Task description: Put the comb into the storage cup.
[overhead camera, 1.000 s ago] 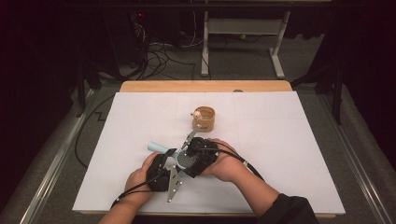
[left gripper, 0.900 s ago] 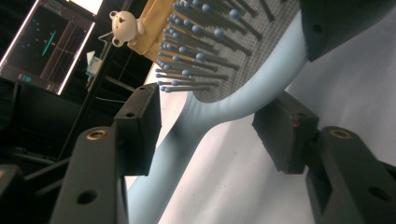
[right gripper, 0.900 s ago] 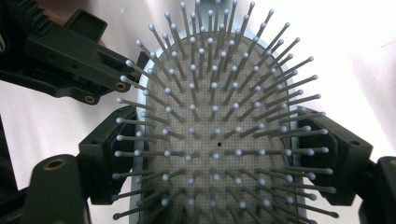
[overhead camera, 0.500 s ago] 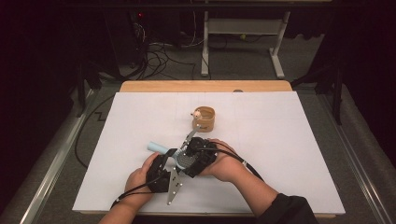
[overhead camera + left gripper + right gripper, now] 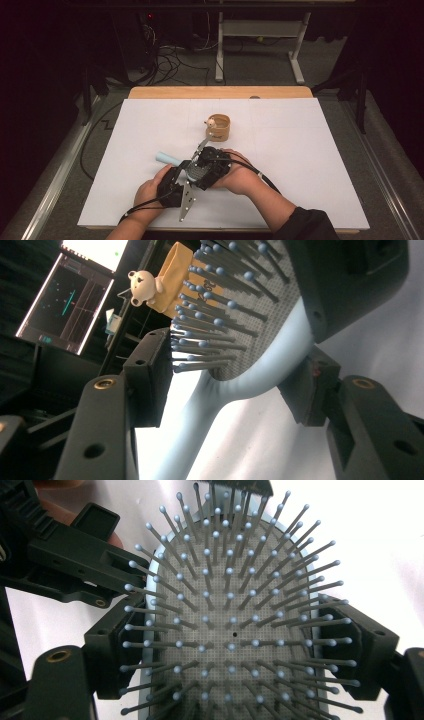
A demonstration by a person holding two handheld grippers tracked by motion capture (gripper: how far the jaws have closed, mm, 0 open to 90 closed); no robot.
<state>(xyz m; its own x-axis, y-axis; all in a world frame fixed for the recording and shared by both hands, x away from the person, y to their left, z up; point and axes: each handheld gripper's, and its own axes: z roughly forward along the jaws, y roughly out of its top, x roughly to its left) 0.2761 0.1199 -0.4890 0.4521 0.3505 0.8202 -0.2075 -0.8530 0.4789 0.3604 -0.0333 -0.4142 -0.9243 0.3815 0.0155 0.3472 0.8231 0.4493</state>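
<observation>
A light-blue hairbrush with a grey bristle pad is held just above the white sheet, handle pointing left and away. My right gripper is shut on the hairbrush head, a pad on each side rim, bristles facing its camera. My left gripper has just been closing on the hairbrush near its neck. One of its pads meets the bristle tips and the other the back. A tan hair band with a small white bear stands on the sheet beyond the hands.
The white sheet covers a wooden table. Behind the table stand white desk legs and loose cables on the floor. A lit monitor shows in the left gripper view.
</observation>
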